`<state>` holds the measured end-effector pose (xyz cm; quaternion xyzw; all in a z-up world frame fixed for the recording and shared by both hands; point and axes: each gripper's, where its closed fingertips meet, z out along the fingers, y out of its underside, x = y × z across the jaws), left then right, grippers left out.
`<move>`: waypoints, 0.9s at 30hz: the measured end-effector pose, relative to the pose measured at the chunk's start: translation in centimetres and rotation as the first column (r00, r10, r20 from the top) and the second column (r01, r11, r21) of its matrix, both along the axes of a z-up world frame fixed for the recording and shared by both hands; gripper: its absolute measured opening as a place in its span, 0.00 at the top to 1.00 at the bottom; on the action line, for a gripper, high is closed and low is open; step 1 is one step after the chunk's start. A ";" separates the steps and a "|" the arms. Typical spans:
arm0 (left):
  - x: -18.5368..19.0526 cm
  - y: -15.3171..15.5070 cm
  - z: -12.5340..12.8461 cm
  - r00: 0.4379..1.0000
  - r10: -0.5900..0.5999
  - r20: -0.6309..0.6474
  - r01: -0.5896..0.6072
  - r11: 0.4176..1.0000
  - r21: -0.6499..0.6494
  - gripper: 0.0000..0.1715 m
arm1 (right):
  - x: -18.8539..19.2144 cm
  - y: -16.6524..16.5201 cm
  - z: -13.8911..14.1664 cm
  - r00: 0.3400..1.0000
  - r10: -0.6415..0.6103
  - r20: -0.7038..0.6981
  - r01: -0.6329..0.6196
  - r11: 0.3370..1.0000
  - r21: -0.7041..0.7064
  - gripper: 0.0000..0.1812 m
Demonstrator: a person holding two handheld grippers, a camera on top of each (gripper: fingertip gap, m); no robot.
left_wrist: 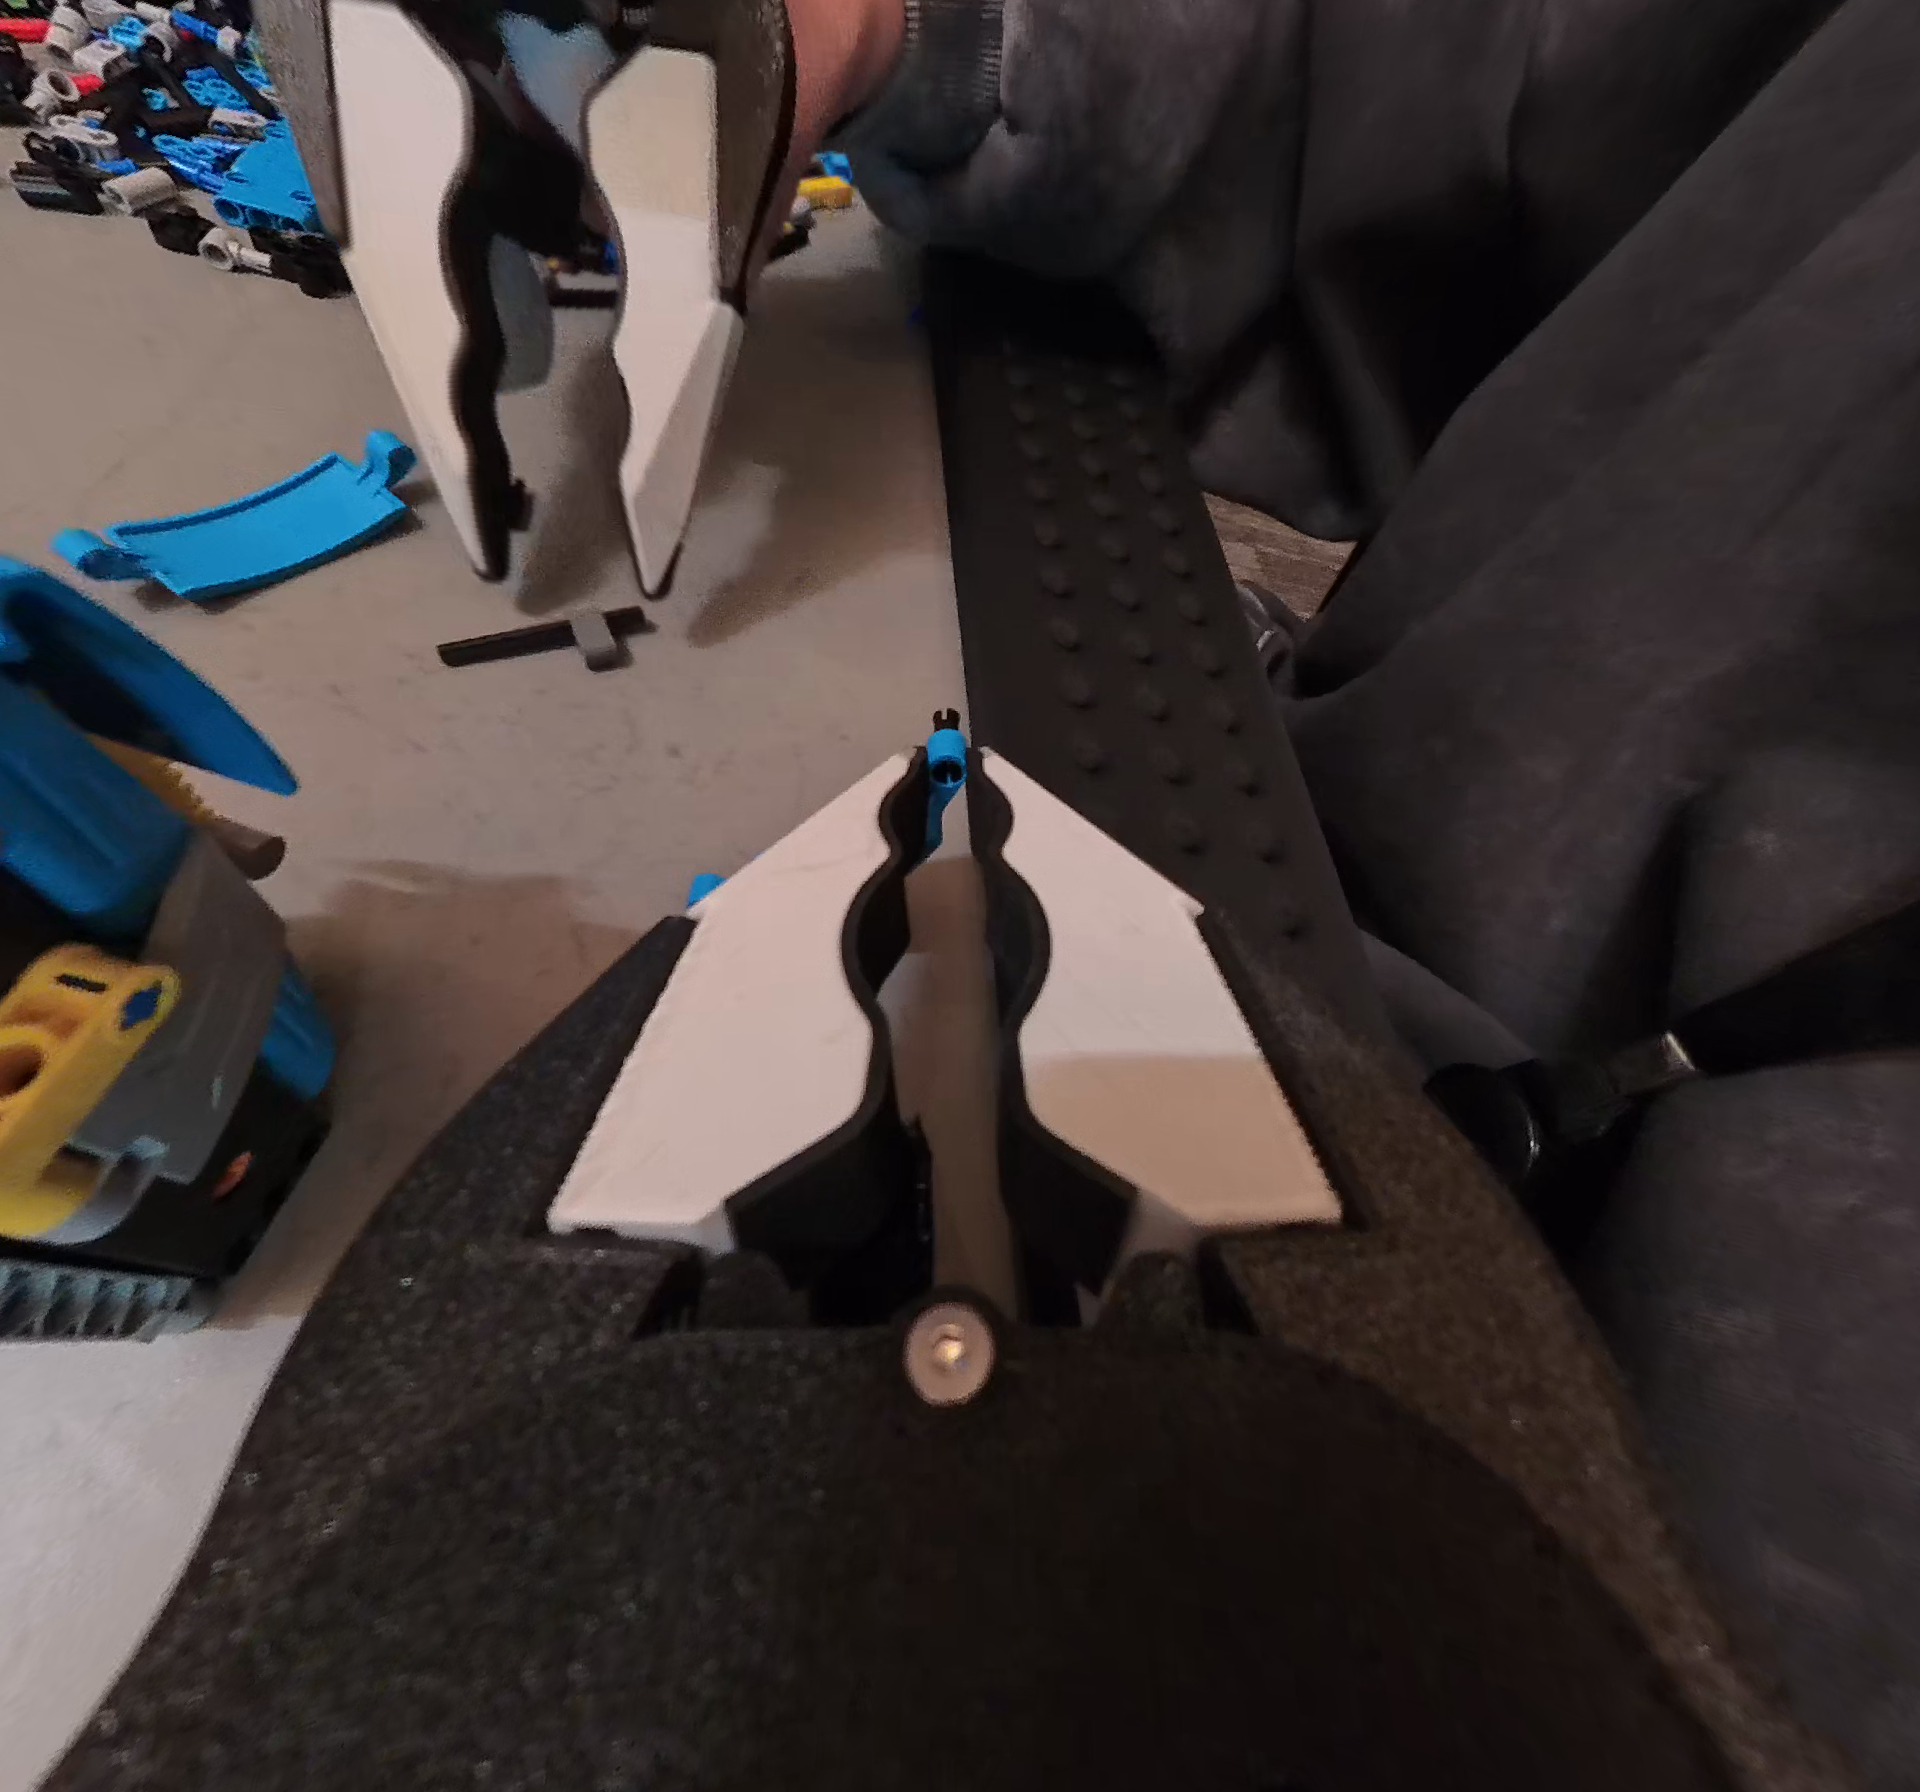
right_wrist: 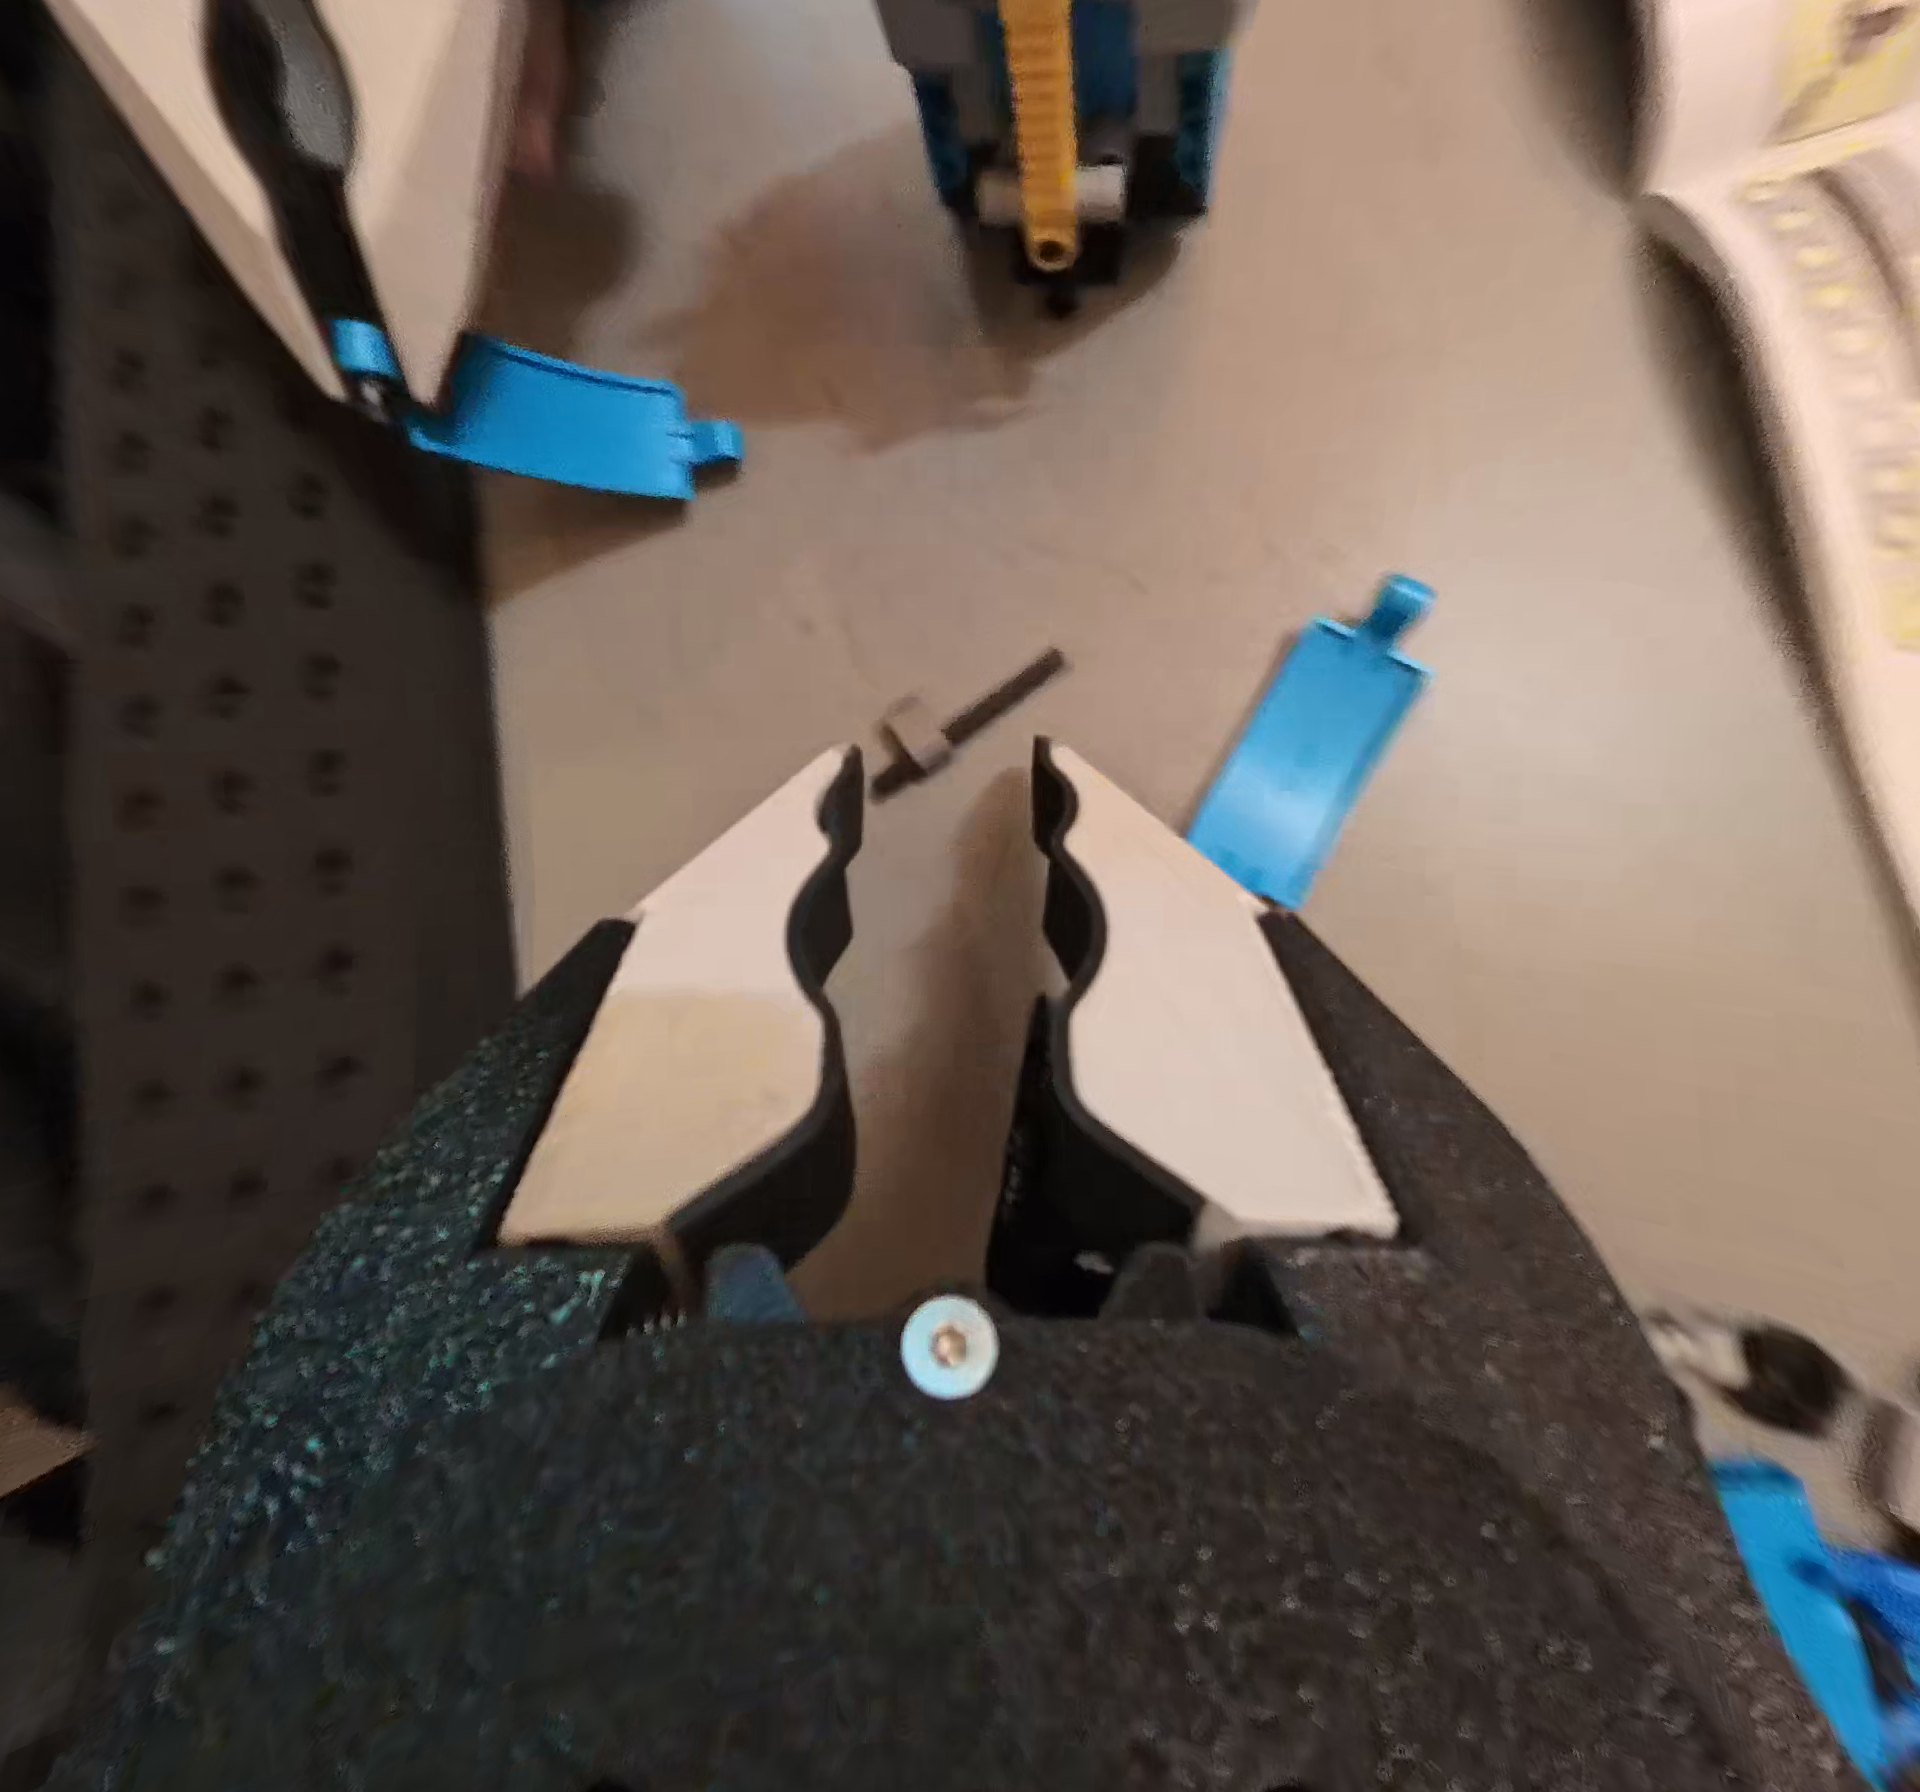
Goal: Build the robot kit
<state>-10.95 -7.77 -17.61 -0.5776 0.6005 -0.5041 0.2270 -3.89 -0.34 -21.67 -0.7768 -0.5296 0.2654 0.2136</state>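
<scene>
The left claw is clamped on a small blue pin, which stands up between its fingertips with a black stub poking out of the top. Just right of these tips a black studded strip runs away along the table edge, and past it lies dark cloth. Ahead and to the left, the right claw points down at the table, its jaws parted with nothing between them. Just below its tips lies a black axle with a grey bush on it.

In the right wrist view, the right claw has that axle just ahead of its tips, closer to the left finger and not touching. A blue panel lies just beside its right finger; another blue panel lies farther ahead on the left, near the left claw's tip. Straight ahead, well apart, stands a blue, grey and yellow model. Printed sheets lie to the far right.

In the left wrist view, a heap of loose parts sits far ahead on the left.
</scene>
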 end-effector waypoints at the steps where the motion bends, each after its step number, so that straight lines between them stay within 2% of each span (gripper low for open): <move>1: 0.0 0.0 0.0 1.000 -0.001 0.001 0.001 1.000 0.005 0.97 | -0.2 -0.4 -0.4 1.000 0.009 0.010 -0.009 1.000 -0.030 0.82; 4: -0.1 -0.2 -0.1 1.000 -0.010 -0.001 0.010 1.000 0.021 0.97 | 0.3 -1.3 -1.0 0.999 0.015 0.047 -0.015 1.000 -0.012 0.89; 9: -0.2 -0.4 0.0 1.000 -0.017 -0.001 0.017 1.000 0.010 0.97 | -1.0 -2.7 -1.0 0.999 -0.035 0.007 0.035 0.999 -0.005 0.85; 13: -0.2 -0.3 0.0 1.000 -0.013 0.001 0.013 1.000 0.001 0.97 | -2.7 -3.2 -1.0 1.000 -0.018 -0.020 0.019 0.999 0.028 0.84; 16: -0.2 -0.4 -0.1 1.000 -0.016 -0.003 0.016 1.000 0.013 0.97 | -1.7 -2.1 -0.5 1.000 -0.014 -0.010 0.015 0.996 0.086 0.86; 20: -0.2 -0.5 -0.1 1.000 -0.019 -0.004 0.019 1.000 0.021 0.97 | 0.2 -0.5 -0.4 0.994 -0.098 -0.040 0.102 0.990 0.099 0.84; 23: -0.2 -0.5 -0.1 1.000 -0.017 -0.002 0.017 1.000 0.016 0.97 | 0.0 0.1 -0.1 0.983 -0.172 -0.071 0.182 0.968 0.173 0.86; 27: -0.2 -0.3 0.0 1.000 -0.006 0.002 0.006 1.000 0.005 0.97 | -0.7 0.0 -0.7 0.966 -0.250 -0.072 0.258 0.955 0.148 0.88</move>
